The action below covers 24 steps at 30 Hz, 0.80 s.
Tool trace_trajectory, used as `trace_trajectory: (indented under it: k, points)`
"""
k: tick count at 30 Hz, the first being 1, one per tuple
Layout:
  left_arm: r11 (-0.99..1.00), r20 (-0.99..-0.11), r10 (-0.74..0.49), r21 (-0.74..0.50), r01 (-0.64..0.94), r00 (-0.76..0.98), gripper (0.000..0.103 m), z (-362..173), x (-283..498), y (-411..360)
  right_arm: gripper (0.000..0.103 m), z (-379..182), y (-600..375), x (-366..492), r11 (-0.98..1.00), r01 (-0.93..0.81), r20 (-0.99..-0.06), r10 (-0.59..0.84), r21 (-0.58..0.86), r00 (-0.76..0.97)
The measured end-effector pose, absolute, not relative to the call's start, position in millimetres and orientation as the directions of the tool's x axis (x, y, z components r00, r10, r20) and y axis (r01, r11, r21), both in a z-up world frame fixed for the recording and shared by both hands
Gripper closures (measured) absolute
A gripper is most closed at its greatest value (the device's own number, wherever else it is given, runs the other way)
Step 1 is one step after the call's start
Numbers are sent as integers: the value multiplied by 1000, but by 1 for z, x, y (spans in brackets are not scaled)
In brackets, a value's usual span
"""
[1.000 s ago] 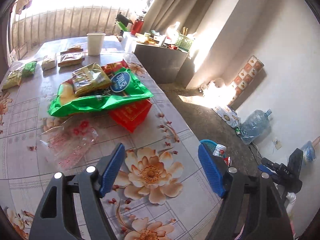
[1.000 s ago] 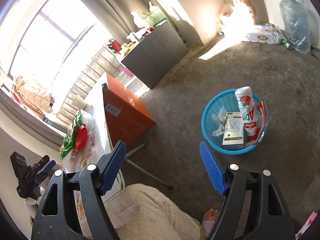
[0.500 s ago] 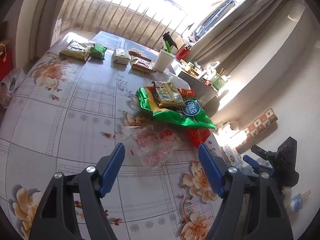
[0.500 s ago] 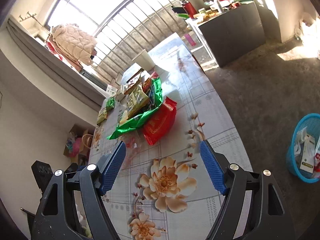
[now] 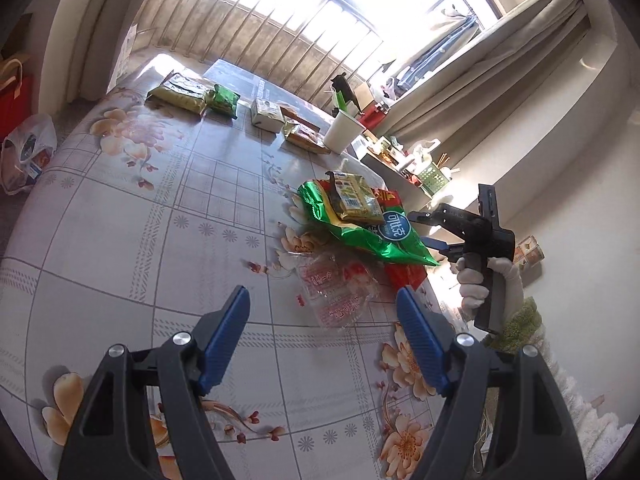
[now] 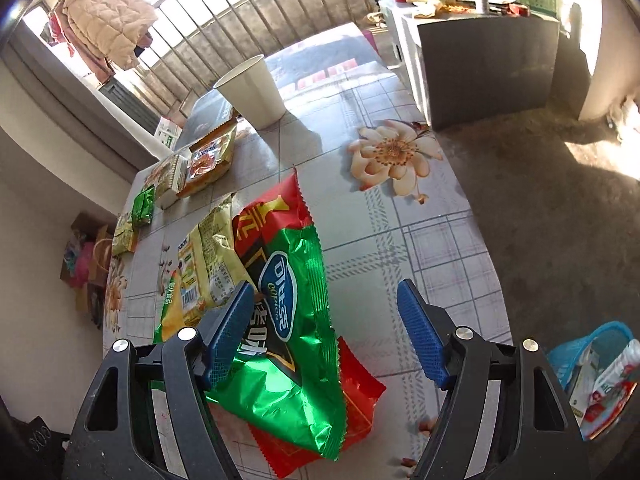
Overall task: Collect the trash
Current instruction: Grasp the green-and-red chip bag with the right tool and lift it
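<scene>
A pile of wrappers lies on the floral table [image 5: 120, 216]: a green foil bag [image 5: 372, 232] [image 6: 296, 320] over a red bag [image 6: 276, 216], a yellow packet [image 5: 352, 196] [image 6: 208, 264] on top. A clear plastic wrapper [image 5: 336, 292] with red print lies flat in front. My left gripper [image 5: 324, 340] is open and empty, just short of the clear wrapper. My right gripper [image 6: 324, 332] is open, hovering over the green bag's near end; it also shows in the left wrist view [image 5: 436, 236].
A white paper cup [image 6: 252, 92] and several snack packets [image 5: 192, 94] sit at the table's far side. A blue basket [image 6: 592, 380] holding trash stands on the floor right of the table. A dark cabinet [image 6: 492, 60] stands beyond.
Both grippers swung from the floor and table edge toward the wrapper pile. The right one now hangs over the green bag; the left now faces the clear wrapper. Both stayed open.
</scene>
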<state>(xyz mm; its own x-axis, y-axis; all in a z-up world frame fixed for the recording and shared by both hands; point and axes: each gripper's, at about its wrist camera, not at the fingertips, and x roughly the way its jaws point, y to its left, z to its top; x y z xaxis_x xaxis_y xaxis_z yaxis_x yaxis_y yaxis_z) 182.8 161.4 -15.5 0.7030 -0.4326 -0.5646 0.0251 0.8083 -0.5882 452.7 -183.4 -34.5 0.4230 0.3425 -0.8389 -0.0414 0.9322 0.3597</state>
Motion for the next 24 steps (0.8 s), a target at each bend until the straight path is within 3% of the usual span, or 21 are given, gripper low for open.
trace_trajectory:
  k: [4,5,6,12,17,24]
  points:
    - [808,-568,-427,-589,14,704,30,-19,179,167,46,-57,-175,466,927,-28,-876,364,375,317]
    - [806,-568,-427,-592,12,703,30,-20,179,168,51,-58,-173,467,933,-34,-882,350,358,315]
    - [804,-568,-428,-594,9,703,30,-21,179,169,67,-58,-170,466,936,-46,-886,345,348,311]
    - [795,-573,-428,-606,-9,699,30,-27,180,170,91,-33,-165,445,933,-102,-869,360,346,340]
    - [792,-568,-437,-611,-1,698,30,-27,180,166,94,0,-163,408,931,-176,-847,363,318,389]
    - [789,-552,-459,-614,33,697,30,-20,176,155,95,20,-197,336,894,-171,-796,448,415,408]
